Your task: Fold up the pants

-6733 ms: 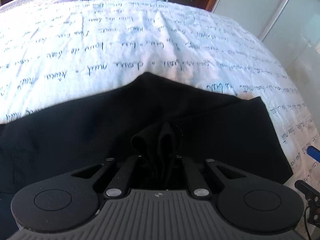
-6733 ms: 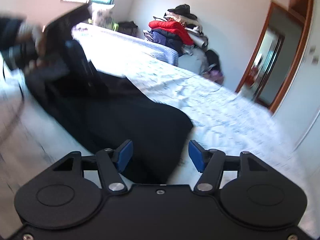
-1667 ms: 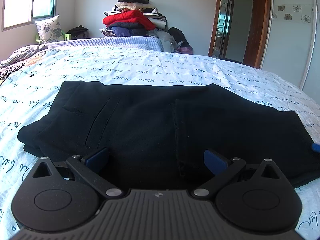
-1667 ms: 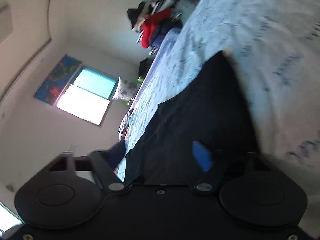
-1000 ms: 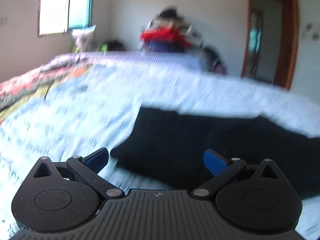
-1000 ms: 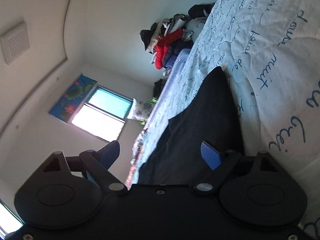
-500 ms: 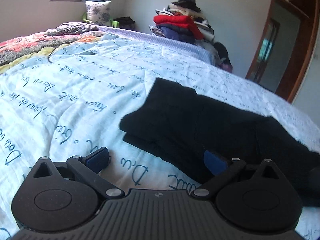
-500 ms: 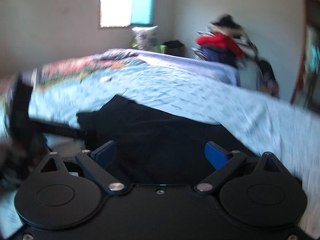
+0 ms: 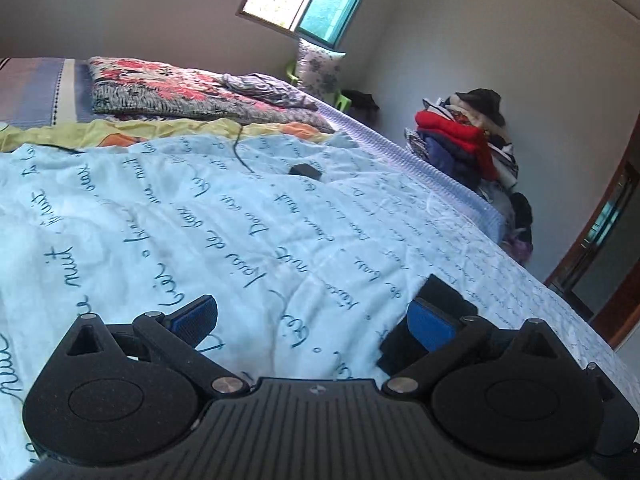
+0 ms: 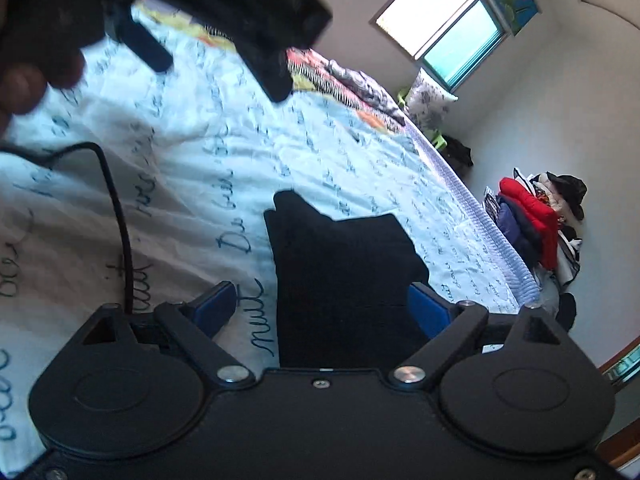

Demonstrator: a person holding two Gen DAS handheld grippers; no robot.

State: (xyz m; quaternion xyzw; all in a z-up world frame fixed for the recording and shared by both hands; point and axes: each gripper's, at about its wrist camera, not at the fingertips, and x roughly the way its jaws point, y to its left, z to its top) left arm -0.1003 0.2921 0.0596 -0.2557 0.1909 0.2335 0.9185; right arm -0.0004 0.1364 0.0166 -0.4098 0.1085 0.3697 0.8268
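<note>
The black pants (image 10: 340, 264) lie folded in a compact stack on the white quilt with blue script (image 10: 192, 184). My right gripper (image 10: 320, 308) hovers just short of them. Its jaws are wide and closing, and the pants' near edge shows between the blue pads (image 10: 428, 308) without touching them. In the left wrist view only a corner of the pants (image 9: 444, 290) shows behind the right finger. My left gripper (image 9: 312, 320) stands open over bare quilt (image 9: 240, 232), holding nothing. In the right wrist view it appears blurred at the top left as the left gripper (image 10: 224, 4), held by a hand (image 10: 24, 84).
A black cable (image 10: 116, 208) trails across the quilt at the left. A small black object (image 9: 306, 170) lies further up the bed. A floral blanket (image 9: 180, 92) sits at the head. A pile of clothes (image 9: 468, 140) stands against the far wall, with a door (image 9: 600, 248) to the right.
The left wrist view has swung left off the pants, which now show only at its right edge. The right wrist view has rolled; the left gripper now shows at its top left.
</note>
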